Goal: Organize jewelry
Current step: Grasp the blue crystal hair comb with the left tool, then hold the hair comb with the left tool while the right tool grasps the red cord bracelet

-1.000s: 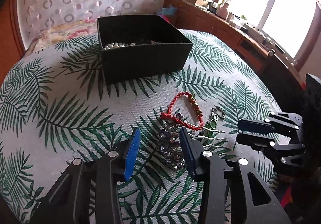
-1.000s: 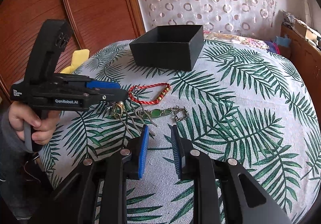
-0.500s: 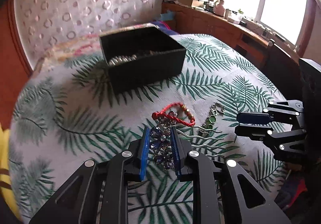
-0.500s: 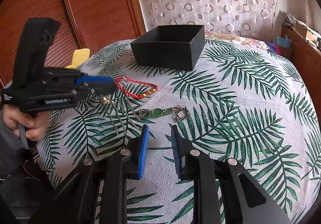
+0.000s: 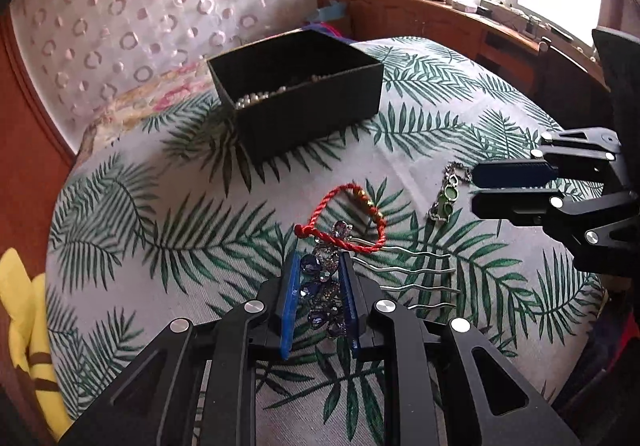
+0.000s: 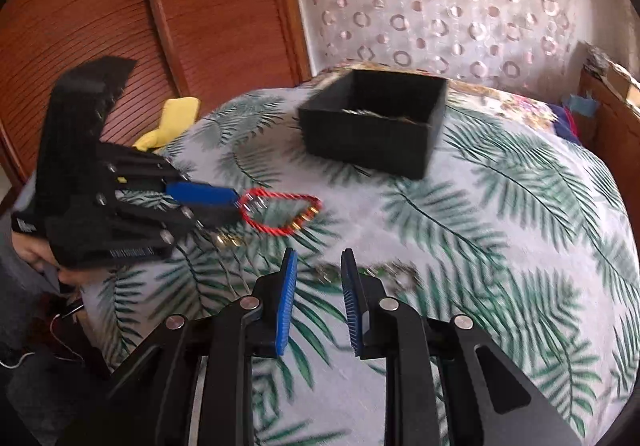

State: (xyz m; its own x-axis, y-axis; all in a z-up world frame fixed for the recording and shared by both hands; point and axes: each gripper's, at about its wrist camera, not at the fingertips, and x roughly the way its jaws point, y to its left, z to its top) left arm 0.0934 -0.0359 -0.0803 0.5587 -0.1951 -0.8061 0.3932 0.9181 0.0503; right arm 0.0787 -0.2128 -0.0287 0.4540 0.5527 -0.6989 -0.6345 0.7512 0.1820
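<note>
My left gripper (image 5: 319, 278) is shut on a purple jewelled hair comb (image 5: 322, 286) with silver wavy prongs (image 5: 416, 272), held above the table. A red cord bracelet (image 5: 344, 218) hangs looped on the comb and also shows in the right wrist view (image 6: 280, 212). A green stone chain bracelet (image 5: 444, 198) lies on the cloth, right under my right gripper (image 6: 318, 274), which is open and empty. The black box (image 5: 304, 106) at the back holds pearls (image 5: 256, 96). In the right wrist view the box (image 6: 372, 122) is far centre and the left gripper (image 6: 200, 202) is at left.
The round table carries a palm-leaf cloth (image 5: 168, 222). A yellow cushion (image 5: 24, 310) sits past the left edge. A wooden sideboard (image 5: 440, 22) with clutter stands under the window. A wooden cabinet (image 6: 120, 14) is behind the table at left.
My left gripper closed on the jewelled comb and lifted it; the red bracelet came up with it. My right gripper moved forward over the green bracelet.
</note>
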